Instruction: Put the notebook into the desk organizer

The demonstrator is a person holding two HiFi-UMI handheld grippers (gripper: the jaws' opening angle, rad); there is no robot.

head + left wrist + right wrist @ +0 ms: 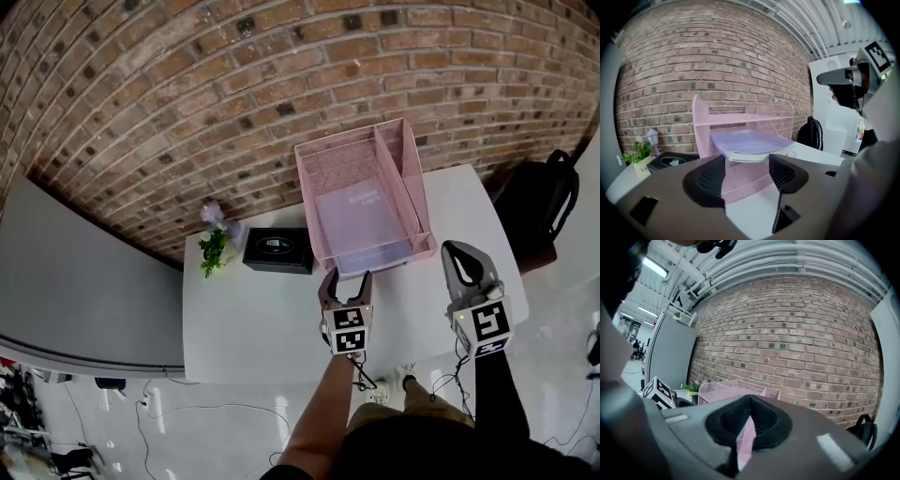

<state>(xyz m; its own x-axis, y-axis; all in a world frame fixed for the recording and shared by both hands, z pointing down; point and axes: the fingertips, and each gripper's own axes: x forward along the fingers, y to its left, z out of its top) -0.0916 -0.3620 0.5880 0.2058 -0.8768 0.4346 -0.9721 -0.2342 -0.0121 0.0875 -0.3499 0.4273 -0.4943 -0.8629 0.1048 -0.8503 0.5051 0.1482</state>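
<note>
Grey left gripper [347,277] and right gripper [457,249], black ribbed jaws, black-and-white marker cubes [348,330], black right sleeve [497,398].

We record: desk organizer [339,169], perforated metal mesh, matt; notebook [359,220], smooth, faintly glossy cover over paper pages; table [253,319], smooth matt top; wall [187,94], rough brick.
</note>
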